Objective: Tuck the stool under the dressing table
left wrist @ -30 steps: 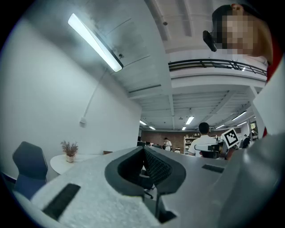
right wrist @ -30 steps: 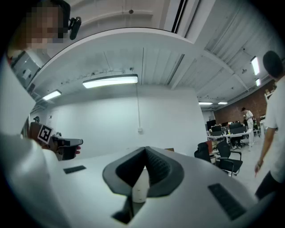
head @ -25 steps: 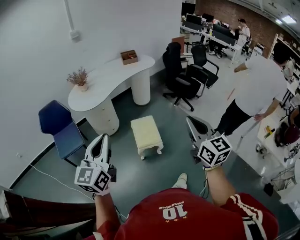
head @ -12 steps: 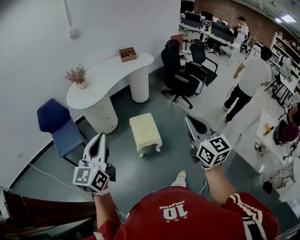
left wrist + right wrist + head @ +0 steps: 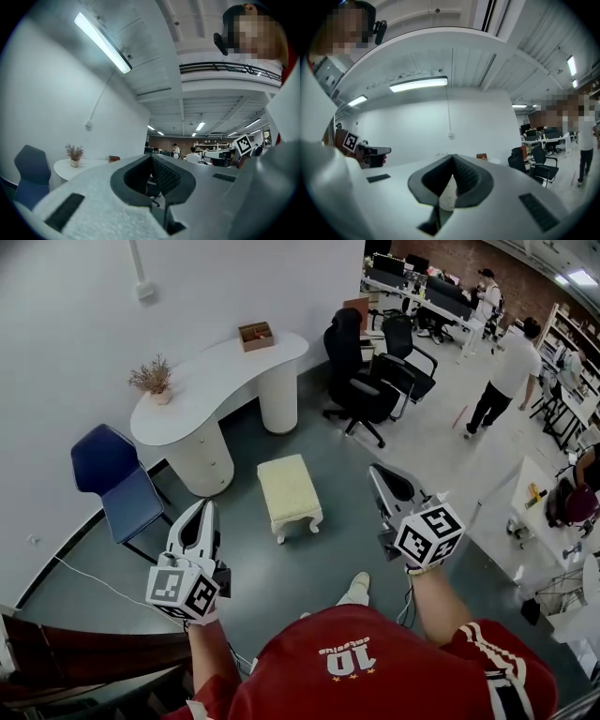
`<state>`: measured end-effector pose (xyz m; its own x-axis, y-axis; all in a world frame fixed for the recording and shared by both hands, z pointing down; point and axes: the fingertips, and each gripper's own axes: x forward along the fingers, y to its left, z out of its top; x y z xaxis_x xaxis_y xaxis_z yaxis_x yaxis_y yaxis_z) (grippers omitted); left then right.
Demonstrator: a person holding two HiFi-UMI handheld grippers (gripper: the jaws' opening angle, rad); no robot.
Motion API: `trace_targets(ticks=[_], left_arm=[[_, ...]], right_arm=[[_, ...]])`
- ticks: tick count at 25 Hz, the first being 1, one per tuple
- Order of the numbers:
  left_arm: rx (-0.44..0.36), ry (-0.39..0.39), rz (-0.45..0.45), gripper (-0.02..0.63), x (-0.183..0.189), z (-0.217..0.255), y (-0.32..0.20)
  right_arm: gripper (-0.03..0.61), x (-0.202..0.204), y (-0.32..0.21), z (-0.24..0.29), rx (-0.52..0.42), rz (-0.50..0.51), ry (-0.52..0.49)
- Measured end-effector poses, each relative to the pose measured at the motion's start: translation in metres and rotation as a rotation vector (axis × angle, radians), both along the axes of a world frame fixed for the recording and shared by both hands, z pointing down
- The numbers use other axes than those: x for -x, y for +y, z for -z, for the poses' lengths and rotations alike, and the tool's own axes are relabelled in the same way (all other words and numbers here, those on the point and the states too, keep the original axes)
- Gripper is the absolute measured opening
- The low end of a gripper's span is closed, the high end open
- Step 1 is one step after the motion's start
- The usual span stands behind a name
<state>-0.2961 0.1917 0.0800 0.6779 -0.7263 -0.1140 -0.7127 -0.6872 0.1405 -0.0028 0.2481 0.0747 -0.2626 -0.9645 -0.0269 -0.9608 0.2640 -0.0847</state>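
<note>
A cream padded stool (image 5: pixel 289 490) with short white legs stands on the grey floor, out in front of the white curved dressing table (image 5: pixel 216 390). My left gripper (image 5: pixel 202 509) is held up at the lower left, shut and empty, well short of the stool. My right gripper (image 5: pixel 377 473) is at the right of the stool, also shut with nothing in it. In the left gripper view the jaws (image 5: pixel 151 158) meet at the tips, and the table (image 5: pixel 77 167) shows behind them. The right gripper view shows its jaws (image 5: pixel 453 158) closed too.
A blue chair (image 5: pixel 114 479) stands left of the table. Black office chairs (image 5: pixel 367 371) are at the table's far right. A dried plant (image 5: pixel 155 379) and a small box (image 5: pixel 255 334) sit on the table. A person in white (image 5: pixel 506 376) walks at the right; a white cable (image 5: pixel 94 579) crosses the floor.
The person in white has walked away toward the back right. The view has shifted slightly forward; both grippers keep their places and stay shut.
</note>
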Motion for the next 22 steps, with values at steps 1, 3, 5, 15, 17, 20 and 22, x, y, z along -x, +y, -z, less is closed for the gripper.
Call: trace_targets(ticks=[1, 3, 5, 15, 17, 20, 22], left_arm=[[0.000, -0.002, 0.000, 0.005, 0.000, -0.001, 0.000], [0.001, -0.006, 0.004, 0.006, 0.001, -0.004, 0.001], [0.005, -0.005, 0.006, 0.005, 0.001, -0.006, 0.000], [0.018, -0.004, 0.005, 0.006, -0.001, -0.010, -0.001], [0.024, -0.003, 0.005, 0.006, -0.003, -0.012, -0.001], [0.034, -0.001, 0.006, 0.006, -0.007, -0.015, -0.003], [0.044, 0.001, 0.006, 0.006, -0.009, -0.017, -0.006]], right_arm=[[0.003, 0.001, 0.000, 0.000, 0.001, 0.004, 0.001], [0.003, 0.003, 0.000, -0.001, 0.003, 0.011, 0.006], [0.003, 0.004, 0.000, -0.001, 0.005, 0.014, 0.010], [0.003, 0.002, 0.000, -0.004, 0.019, 0.017, 0.012], [0.003, 0.001, -0.001, -0.006, 0.026, 0.019, 0.014], [0.003, -0.002, -0.002, -0.008, 0.036, 0.021, 0.017], [0.003, -0.004, -0.005, -0.010, 0.045, 0.026, 0.018]])
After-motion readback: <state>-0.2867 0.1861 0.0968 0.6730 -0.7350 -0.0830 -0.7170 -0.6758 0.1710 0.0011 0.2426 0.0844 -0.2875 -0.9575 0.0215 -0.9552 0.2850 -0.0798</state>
